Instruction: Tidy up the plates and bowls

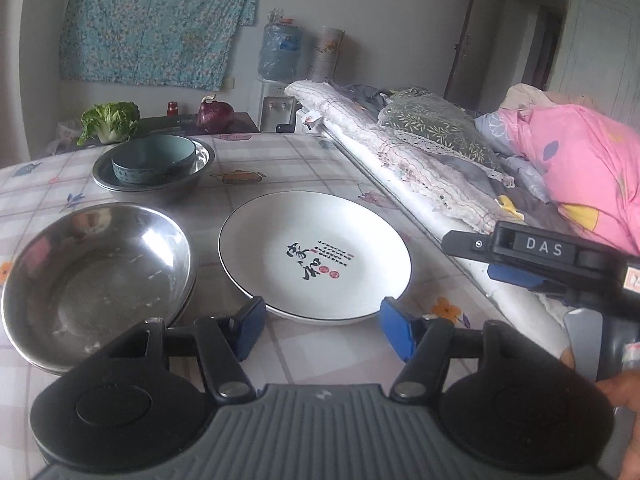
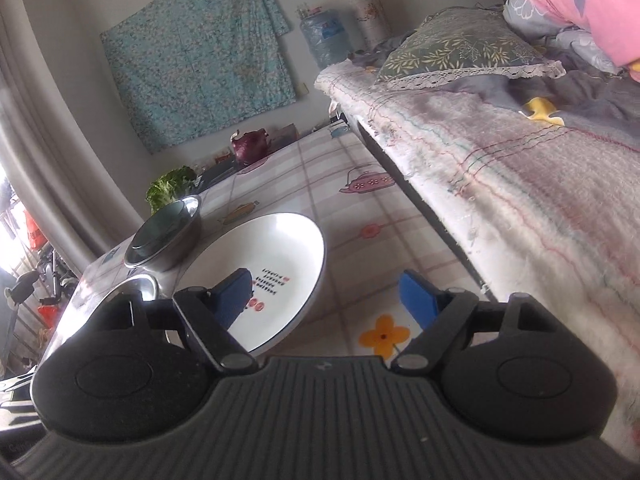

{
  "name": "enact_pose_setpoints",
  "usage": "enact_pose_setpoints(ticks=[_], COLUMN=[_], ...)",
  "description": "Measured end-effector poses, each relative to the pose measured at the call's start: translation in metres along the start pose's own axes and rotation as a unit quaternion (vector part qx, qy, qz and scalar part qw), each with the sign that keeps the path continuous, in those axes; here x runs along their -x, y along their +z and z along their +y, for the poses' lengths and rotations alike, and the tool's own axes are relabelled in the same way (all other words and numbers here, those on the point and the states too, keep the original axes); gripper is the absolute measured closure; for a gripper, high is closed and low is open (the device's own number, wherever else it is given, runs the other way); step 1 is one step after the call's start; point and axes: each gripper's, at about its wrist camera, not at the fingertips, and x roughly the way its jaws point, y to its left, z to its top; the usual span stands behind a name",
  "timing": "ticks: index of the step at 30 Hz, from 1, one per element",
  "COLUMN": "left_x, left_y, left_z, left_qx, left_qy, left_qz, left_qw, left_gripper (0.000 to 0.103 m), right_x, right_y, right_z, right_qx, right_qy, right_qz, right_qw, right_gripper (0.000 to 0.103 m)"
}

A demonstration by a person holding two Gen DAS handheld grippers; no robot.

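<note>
Open left gripper jaws frame white plate's near rim.

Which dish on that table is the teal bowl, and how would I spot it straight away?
Start at the table with the checked cloth and look to its far end, near the leafy greens. A shallow steel basin sits there, and the teal bowl rests inside it. It is the only coloured dish: its neighbours are bare steel or white.

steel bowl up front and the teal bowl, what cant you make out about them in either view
- Steel bowl, left wrist view: near rim hidden behind the left gripper; whether more bowls sit under it is unclear.
- Right wrist view: only a glared sliver shows.
- Teal bowl: contents hidden in both views.
</note>
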Motion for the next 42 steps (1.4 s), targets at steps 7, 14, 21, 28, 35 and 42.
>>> enact_pose_setpoints(ticks=[7,14,21,28,35,42], left_x=[-0.032,-0.05,-0.063,-0.067,-0.059,-0.035], left_y=[0.005,0.003,0.006,0.006,0.001,-0.015], left_z=[0.009,0.02,0.029,0.032,0.034,0.038], left_qx=[0.047,0.06,0.07,0.075,0.07,0.049], left_qy=[0.031,0.05,0.051,0.037,0.037,0.026], left_qz=[0.033,0.051,0.057,0.058,0.06,0.069], left_qw=[0.9978,0.9956,0.9946,0.9948,0.995,0.9961], left_gripper=[0.039,0.039,0.052,0.065,0.067,0.067], right_x=[-0.039,-0.095,-0.151,-0.167,-0.145,-0.106], right_y=[0.022,0.045,0.06,0.054,0.04,0.016], right_z=[-0.006,0.003,0.007,0.005,0.007,0.011], right_qx=[0.011,0.03,0.033,0.011,0.019,0.025], right_qy=[0.013,0.034,0.055,0.089,0.076,0.063], right_qz=[0.021,0.044,0.08,0.123,0.132,0.149], right_qw=[1.0,0.998,0.995,0.988,0.988,0.987], right_gripper=[0.037,0.052,0.063,0.076,0.076,0.076])
